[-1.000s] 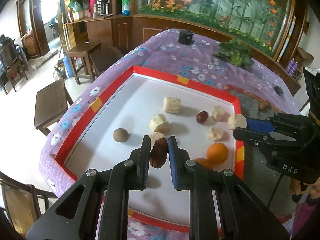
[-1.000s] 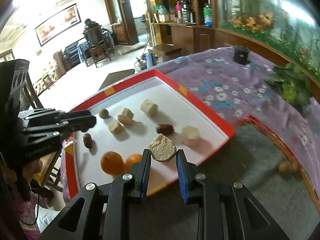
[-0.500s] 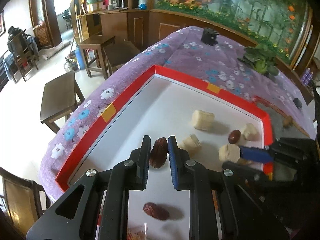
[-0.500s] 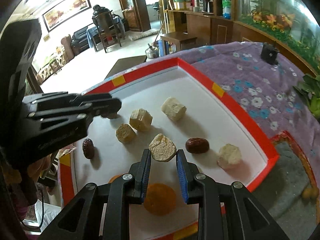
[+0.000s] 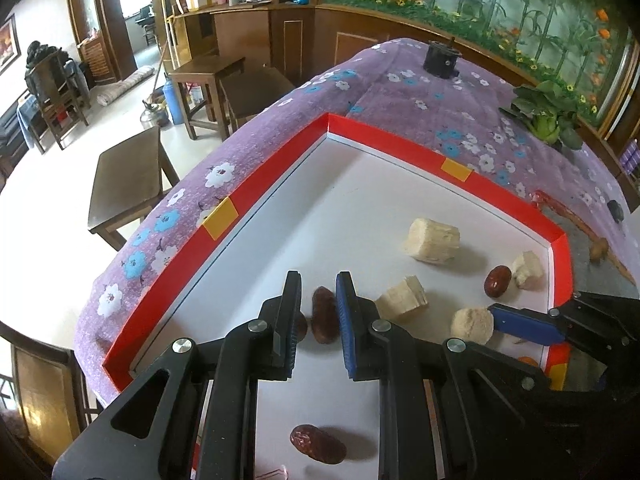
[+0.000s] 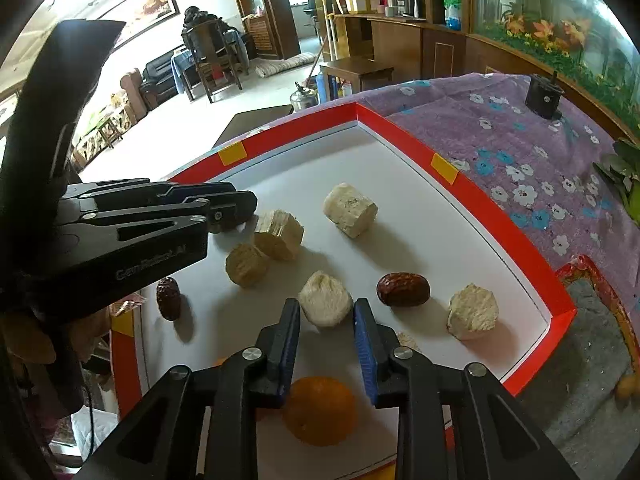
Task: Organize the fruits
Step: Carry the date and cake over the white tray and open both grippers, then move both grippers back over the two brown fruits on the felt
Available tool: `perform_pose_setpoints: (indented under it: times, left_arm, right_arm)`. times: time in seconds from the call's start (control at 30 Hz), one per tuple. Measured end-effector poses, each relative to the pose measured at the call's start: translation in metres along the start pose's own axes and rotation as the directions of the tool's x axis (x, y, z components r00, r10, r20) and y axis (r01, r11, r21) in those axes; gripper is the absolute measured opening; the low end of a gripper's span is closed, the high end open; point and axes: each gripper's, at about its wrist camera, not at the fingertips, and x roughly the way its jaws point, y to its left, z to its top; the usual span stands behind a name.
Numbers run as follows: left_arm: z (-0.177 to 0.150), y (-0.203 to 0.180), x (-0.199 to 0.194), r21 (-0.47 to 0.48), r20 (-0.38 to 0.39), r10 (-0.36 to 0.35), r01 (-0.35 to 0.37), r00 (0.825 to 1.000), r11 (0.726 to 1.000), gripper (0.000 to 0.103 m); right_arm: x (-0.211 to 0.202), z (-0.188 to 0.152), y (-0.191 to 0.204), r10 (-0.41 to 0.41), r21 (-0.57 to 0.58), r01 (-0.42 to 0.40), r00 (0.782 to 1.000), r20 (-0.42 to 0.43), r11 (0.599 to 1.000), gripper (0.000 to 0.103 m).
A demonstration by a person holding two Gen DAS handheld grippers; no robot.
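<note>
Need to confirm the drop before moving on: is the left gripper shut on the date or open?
Opening: the left gripper shows gaps between both pads and the date, which lies on the white tray.

"GenRobot.AI" — on left claw point(image 6: 234, 210)

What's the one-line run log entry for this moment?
left gripper: opening, date between fingers | right gripper: opening, pale chunk between fingers | both over tray
</note>
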Motion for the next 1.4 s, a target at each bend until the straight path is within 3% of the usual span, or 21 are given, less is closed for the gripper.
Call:
perform_pose_setpoints:
  times: [0.03,0.1,0.13,0.4,0.87,1.4]
  left_arm:
    - [0.000,0.001,0.000,-0.006,-0.001,0.002,-0.002,1.000,1.000,0.027]
    - [0.001,0.002,-0.001,-0.018,0.000,0.000,0.000,1.000,1.000,0.048]
    - [0.000,0.003,-0.003,-0.025,0.008,-0.002,0.002,1.000,1.000,0.049]
    - [-0.003,-0.010,-0.023,-0.004,0.057,0.038,-0.037,0.998,0.999,0.049]
    - [-0.010,-0.097,-0.041,0.117,0.058,-0.075,0.068,0.996,0.991,0.049]
    - [-0.012,-0.226,-0.029,0.289,-0.031,-0.203,0.203,0.979,0.936,0.048]
  right_arm:
    - [-0.002,-0.001,0.000,0.004,0.005,-0.004,1.000,0.001,1.000,0.031]
    - [-0.005,-0.003,0.000,0.015,0.008,-0.015,1.000,0.004,1.000,0.032]
    - [-0.007,-0.005,0.000,0.016,0.005,-0.016,1.000,0.005,1.000,0.032]
    - [-0.040,-0.018,-0.009,-0.001,0.037,-0.001,0.998,0.069,0.999,0.036]
    - [-0.096,-0.066,-0.070,-0.089,0.198,0.063,0.988,0.129,0.978,0.041]
    - [-0.154,-0.138,-0.166,-0.235,0.392,0.172,0.965,0.119,0.904,0.042]
